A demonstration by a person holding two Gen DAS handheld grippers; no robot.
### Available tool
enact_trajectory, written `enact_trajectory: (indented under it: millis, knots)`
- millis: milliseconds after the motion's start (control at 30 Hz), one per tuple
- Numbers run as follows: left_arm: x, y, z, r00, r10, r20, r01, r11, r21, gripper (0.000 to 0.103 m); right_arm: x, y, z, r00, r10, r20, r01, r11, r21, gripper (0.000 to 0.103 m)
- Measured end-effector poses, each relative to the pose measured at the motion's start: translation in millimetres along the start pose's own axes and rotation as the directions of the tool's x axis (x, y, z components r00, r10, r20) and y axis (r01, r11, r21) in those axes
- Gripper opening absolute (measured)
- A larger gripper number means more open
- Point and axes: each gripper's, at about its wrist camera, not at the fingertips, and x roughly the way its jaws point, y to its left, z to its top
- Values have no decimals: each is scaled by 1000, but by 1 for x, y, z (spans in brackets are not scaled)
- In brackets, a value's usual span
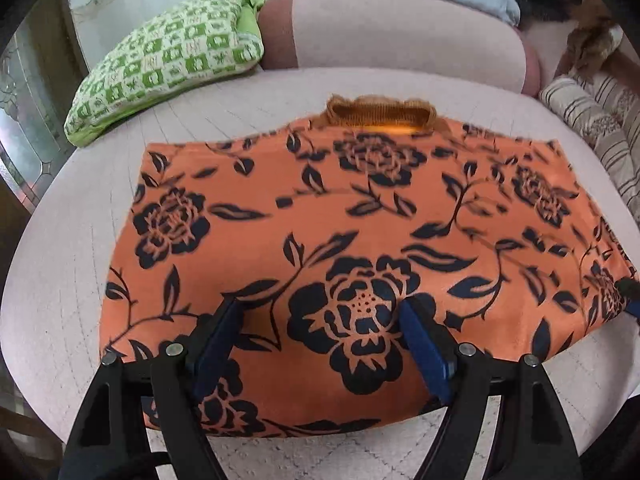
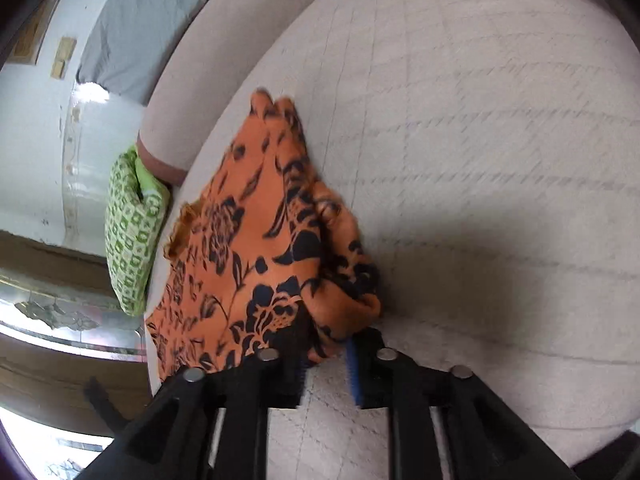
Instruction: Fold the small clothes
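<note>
Pale quilted cushion (image 1: 60, 280), green patterned pillow (image 1: 168, 60)

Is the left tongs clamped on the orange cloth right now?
No, the left tongs stand wide open over the orange cloth, with flat printed fabric showing in the gap between the two blue pads.

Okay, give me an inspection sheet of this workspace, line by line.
Surface: pale quilted cushion.
Job's things: orange garment with black flower print, spread out, ribbed collar at its far edge.
Clutter: green-and-white checked pillow; striped cushion.
Grippers: left gripper open over the garment; right gripper shut on the garment's bunched edge.
Cables: nothing seen.
Surroundings: pink bolster; white wall.
</note>
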Motion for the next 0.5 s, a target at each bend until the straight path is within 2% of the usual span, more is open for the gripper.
enact_trajectory:
  millis: [67, 100, 133, 200, 267, 333, 500]
  knots:
    - [-8, 1, 4, 999, -7, 51, 6, 1000, 4, 81, -17, 2, 5, 999, -8, 37, 9, 1000, -25, 34]
    - [-12, 2, 5, 996, -5, 84, 5, 1000, 9, 81, -24, 6, 9, 998, -23, 57, 26, 999, -41, 43]
    - [-9, 3, 6, 996, -5, 85, 3, 1000, 14, 81, -29, 10, 14, 996, -37, 76, 41, 997, -59, 57]
    - [7, 2, 4, 1000, -23, 20, 22, 999, 31, 81, -35, 22, 29, 993, -11, 115, 23, 994, -108, 70]
    - [16, 3, -1, 1000, -27, 12, 27, 999, 29, 81, -34, 33, 47, 991, 20, 135, -2, 991, -137, 71]
    - [15, 0, -4, 999, -17, 38, 15, 999, 46, 82, -18, 41, 71, 992, 79, 95, -63, 985, -162, 73]
    - [17, 0, -2, 999, -30, 34, 29, 999, 41, 82, 43, 55, 119, 998, 56, -8, -56, 979, -195, 72]
